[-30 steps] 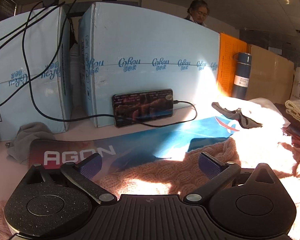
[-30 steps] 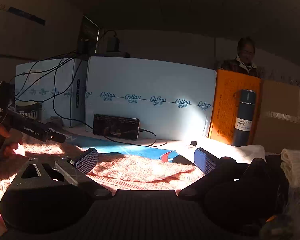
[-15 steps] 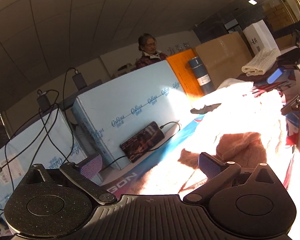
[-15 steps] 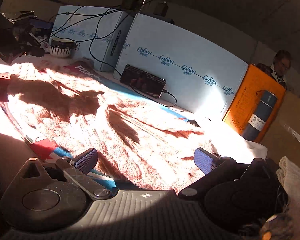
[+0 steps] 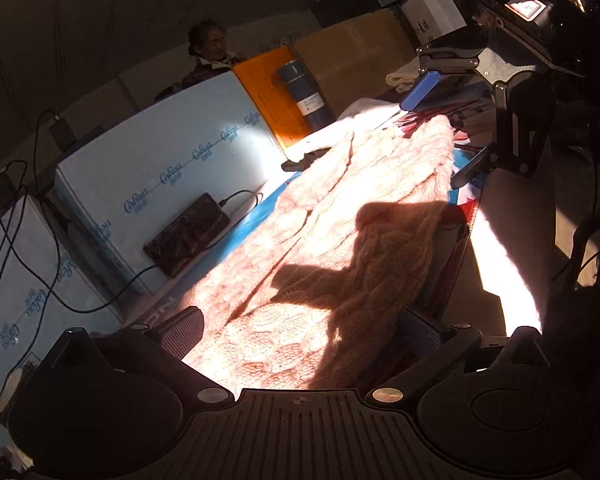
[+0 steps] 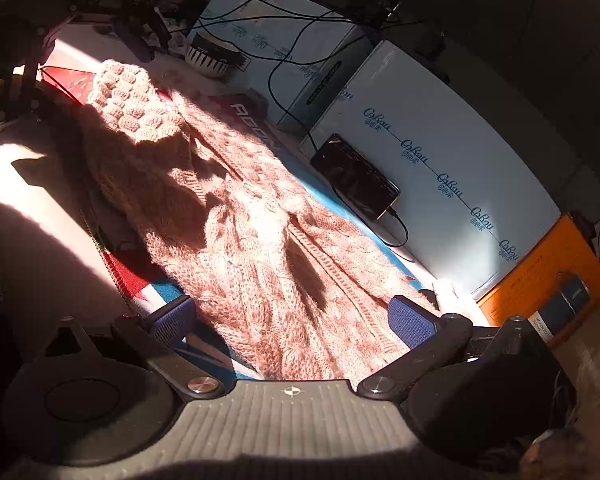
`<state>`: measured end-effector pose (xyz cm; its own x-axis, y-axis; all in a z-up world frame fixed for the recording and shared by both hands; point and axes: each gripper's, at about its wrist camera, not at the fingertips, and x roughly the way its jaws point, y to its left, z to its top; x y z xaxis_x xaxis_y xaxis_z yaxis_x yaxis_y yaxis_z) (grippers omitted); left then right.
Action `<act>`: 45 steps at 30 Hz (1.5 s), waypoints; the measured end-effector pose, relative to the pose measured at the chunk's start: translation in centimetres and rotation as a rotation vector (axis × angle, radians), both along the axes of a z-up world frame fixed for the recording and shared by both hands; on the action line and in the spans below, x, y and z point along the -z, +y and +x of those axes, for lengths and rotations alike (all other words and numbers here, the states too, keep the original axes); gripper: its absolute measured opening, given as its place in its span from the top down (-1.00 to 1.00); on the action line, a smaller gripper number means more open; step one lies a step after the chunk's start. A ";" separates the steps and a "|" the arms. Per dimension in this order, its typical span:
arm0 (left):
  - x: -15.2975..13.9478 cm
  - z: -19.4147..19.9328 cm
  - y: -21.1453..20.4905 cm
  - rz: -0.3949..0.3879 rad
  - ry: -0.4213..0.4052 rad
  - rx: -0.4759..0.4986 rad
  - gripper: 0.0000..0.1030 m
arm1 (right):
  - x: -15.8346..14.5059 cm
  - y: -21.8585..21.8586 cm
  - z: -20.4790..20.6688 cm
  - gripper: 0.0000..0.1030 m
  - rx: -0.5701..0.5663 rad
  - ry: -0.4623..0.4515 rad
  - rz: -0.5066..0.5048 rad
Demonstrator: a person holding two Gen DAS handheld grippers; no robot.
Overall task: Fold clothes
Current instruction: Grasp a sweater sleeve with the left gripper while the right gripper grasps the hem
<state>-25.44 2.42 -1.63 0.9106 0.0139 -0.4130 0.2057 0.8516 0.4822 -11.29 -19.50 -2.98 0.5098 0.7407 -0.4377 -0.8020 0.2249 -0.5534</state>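
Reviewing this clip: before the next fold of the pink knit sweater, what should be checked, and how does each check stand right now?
1. Left tool open, nothing clamped: ok.
2. Right tool open, nothing clamped: ok.
3. Pink sweater lying flat: not ok, rumpled with a turned-over part.
4. Sweater edge within each tool's span: ok.
5. Phone and its cable clear of the knit: cannot tell.
6. Lighting: not ok, glare and hard shadows.
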 end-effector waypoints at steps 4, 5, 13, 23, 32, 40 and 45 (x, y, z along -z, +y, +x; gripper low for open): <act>0.1 1.7 -1.6 -0.061 -0.049 0.009 -1.00 | 0.2 1.0 -0.2 -1.00 -0.012 0.014 0.006; 0.1 2.3 -2.1 -0.067 -0.056 0.004 -1.00 | 0.3 1.4 -0.2 -1.00 -0.016 0.013 0.011; 0.8 3.7 -4.1 0.005 -0.029 -0.006 -1.00 | 0.3 4.7 0.0 -1.00 -0.020 0.039 0.138; 0.3 1.8 4.3 0.041 -0.023 -0.461 -1.00 | 1.3 3.0 -0.6 -1.00 0.024 -0.024 0.128; -0.7 2.5 8.7 -0.070 -0.027 -0.655 -1.00 | 2.6 2.1 -1.5 -0.07 -0.039 -0.227 0.043; -1.5 1.0 10.4 -0.291 -0.048 -0.599 0.86 | 2.1 1.5 -0.4 0.76 -0.080 -0.101 0.072; -2.2 0.4 10.7 -0.341 -0.095 -0.570 0.90 | -1.1 0.0 2.6 0.76 -0.056 0.109 0.280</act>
